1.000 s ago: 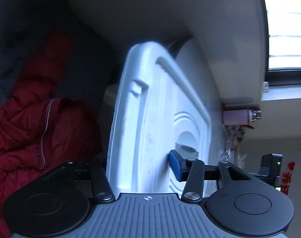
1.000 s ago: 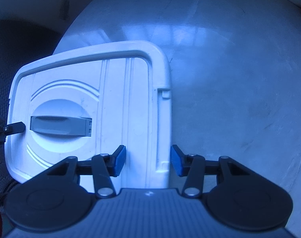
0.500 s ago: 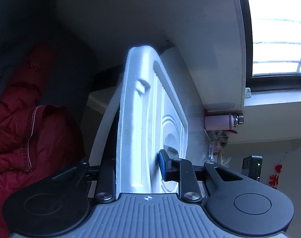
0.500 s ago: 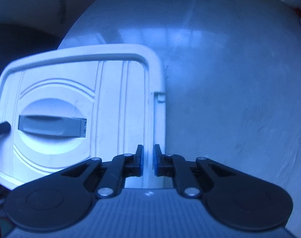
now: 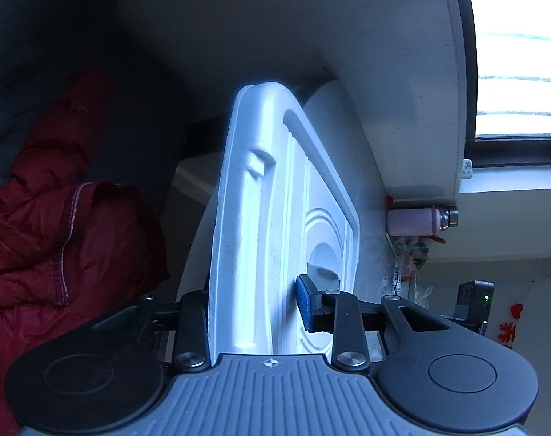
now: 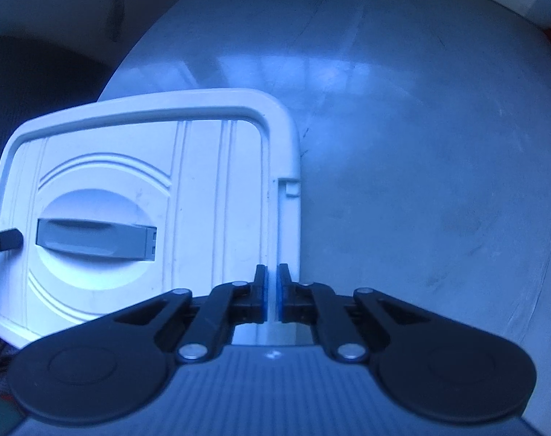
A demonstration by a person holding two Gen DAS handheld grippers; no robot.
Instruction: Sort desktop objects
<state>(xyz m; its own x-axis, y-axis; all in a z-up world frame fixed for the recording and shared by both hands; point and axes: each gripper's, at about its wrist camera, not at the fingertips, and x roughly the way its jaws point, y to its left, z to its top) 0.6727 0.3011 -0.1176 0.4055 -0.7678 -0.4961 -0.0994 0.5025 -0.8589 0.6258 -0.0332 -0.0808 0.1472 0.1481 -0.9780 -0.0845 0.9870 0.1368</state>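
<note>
My right gripper (image 6: 272, 292) pinches the near rim of a white plastic lid (image 6: 144, 196), its blue-padded fingers drawn together on the raised right-hand border, just short of a small square notch. My left gripper (image 5: 253, 307) clamps the same lid (image 5: 275, 218) at its opposite edge, one blue pad (image 5: 304, 303) pressed to the moulded top face, the other finger behind the rim. The lid is smooth and glossy, with rounded corners, straight ribs and concentric arcs around an oval recess holding a grey bar handle (image 6: 95, 238). It lies at the left edge of a round grey tabletop (image 6: 421, 145), matte and faintly scuffed, with broad bare surface ahead and right of my right gripper. Left of my left gripper lies a crumpled red quilted jacket (image 5: 57, 236); right of it, a pink bottle (image 5: 417, 219) stands against the wall.
</note>
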